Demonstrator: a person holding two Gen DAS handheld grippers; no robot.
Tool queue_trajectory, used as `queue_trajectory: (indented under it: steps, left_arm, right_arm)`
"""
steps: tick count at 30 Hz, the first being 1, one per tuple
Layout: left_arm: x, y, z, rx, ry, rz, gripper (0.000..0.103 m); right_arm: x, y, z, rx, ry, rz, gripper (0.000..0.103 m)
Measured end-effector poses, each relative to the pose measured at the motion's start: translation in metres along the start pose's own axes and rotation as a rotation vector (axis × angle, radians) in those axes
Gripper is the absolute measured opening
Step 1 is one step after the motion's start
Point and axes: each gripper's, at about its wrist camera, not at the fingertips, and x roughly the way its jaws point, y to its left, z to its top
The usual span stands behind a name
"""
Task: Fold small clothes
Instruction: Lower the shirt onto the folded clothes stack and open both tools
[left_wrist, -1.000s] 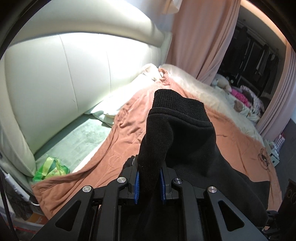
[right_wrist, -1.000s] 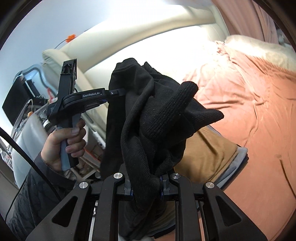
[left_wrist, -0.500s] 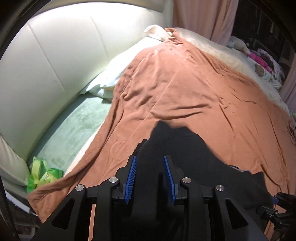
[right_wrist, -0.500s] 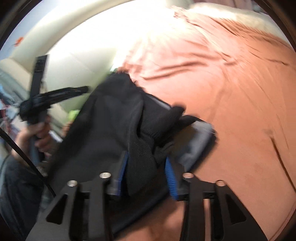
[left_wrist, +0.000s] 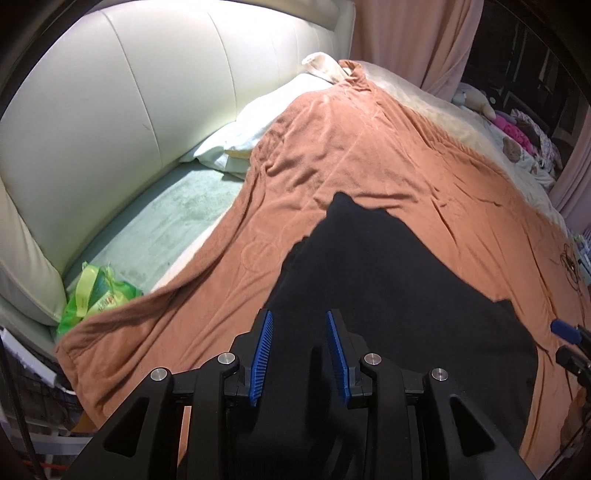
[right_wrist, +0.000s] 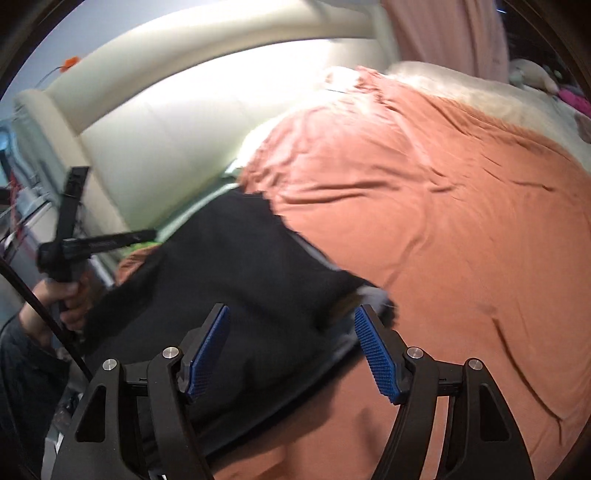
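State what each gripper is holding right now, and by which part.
Nothing is held. The left gripper and right gripper both stand open, and the black garment lies spread on the orange blanket between their pads.

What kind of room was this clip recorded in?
Most likely a bedroom: a bed with a padded cream headboard, a white pillow, an orange blanket spread over it, and stuffed toys by pink curtains.

Left tool (left_wrist: 298, 352), right tool (right_wrist: 291, 354): black frames, blue ribbed pads, silver screws
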Motion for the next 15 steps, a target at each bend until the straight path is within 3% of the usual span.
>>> queue_trajectory:
  steps: [7,15]
  left_arm:
    - [-0.015,0.006,-0.037,-0.021,0.001,-0.034,0.032]
    - [-0.033,-0.012,-0.091,0.037,0.009,-0.036,0.032]
  right_arm:
    - [0.022,0.053,-0.03,-0.114,0.063,0.093,0.064]
    - [0.043,0.078,-0.043,-0.208,0.134,0.116,0.064]
